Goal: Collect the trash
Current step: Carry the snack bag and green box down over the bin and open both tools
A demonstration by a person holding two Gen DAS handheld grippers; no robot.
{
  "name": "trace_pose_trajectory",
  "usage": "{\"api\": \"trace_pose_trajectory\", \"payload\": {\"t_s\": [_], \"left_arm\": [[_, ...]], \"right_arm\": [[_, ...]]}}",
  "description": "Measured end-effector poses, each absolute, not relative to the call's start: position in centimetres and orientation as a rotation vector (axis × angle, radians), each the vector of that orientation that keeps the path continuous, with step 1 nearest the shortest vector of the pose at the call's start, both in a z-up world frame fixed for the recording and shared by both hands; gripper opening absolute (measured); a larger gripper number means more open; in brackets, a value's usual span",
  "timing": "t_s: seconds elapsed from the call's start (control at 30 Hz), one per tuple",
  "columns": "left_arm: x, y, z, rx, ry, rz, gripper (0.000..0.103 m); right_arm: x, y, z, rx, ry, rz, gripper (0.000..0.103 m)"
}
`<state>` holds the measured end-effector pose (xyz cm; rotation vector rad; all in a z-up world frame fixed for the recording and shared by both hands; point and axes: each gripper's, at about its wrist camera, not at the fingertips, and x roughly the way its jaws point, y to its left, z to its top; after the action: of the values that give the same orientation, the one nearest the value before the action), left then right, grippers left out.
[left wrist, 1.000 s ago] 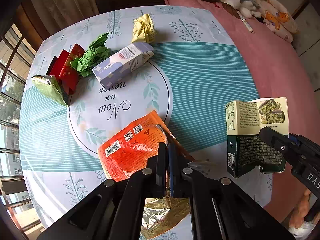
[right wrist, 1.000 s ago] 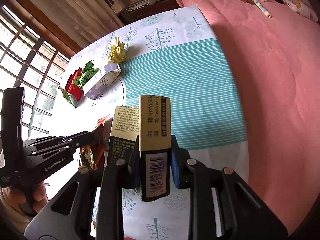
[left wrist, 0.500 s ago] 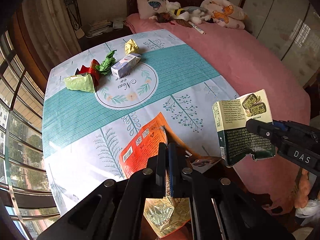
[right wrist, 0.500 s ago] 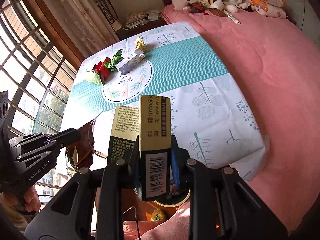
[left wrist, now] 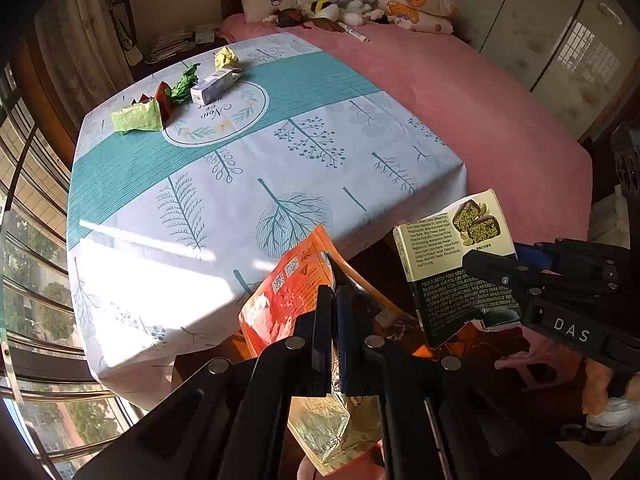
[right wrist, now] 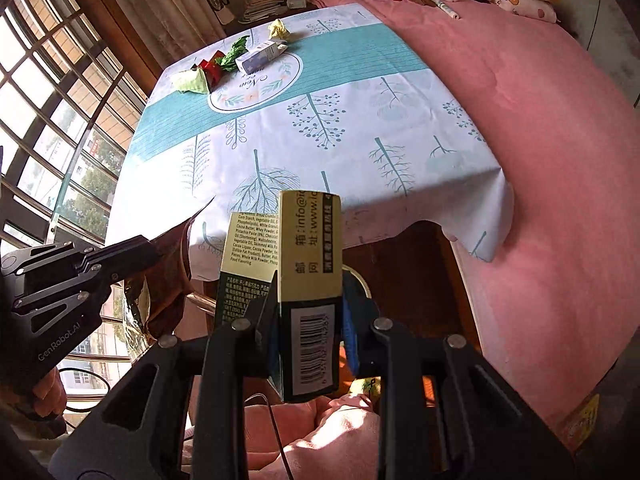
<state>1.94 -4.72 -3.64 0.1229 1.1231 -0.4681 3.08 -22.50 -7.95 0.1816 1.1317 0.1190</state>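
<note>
Bedroom tabletop [left wrist: 280, 184] sits beyond both loads: left hand-held gripper [left wrist: 334, 304] pinches an orange wrapper [left wrist: 288, 292], right hand-held gripper [right wrist: 308, 308] clamps a snack box [right wrist: 310, 248]. That thin foil could slip out mid-carry.

Left gripper [left wrist: 335, 300] pinching orange wrapper [left wrist: 288, 296]; right gripper [left wrist: 480, 264] clamping green box [left wrist: 452, 264]

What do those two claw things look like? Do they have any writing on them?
Both are black and angular, with round silver bolts. The left claw has blue pads inside and "GenRobot.AI" in white on its side. The right claw has blue pads too, and its side reads "DAS". A thin dark cable hangs below it.
</note>
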Motion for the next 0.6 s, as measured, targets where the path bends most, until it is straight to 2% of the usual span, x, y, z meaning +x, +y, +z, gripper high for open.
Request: {"api": "trace_pose_trajectory", "payload": {"t_s": [0.2, 0.6], "left_arm": [[-0.3, -6.4, -9.0, 0.124, 1.191, -0.454, 0.002], [1.8, -7.8, -29.6, 0.092, 1.324, -0.386, 0.002]], "right_arm": [[2.1, -22.5, -14.1, 0.21, 1.224, 0.137, 0.021], [4.3, -22.1, -33.9, 0.222, 1.308, 0.102, 0.021]]}}
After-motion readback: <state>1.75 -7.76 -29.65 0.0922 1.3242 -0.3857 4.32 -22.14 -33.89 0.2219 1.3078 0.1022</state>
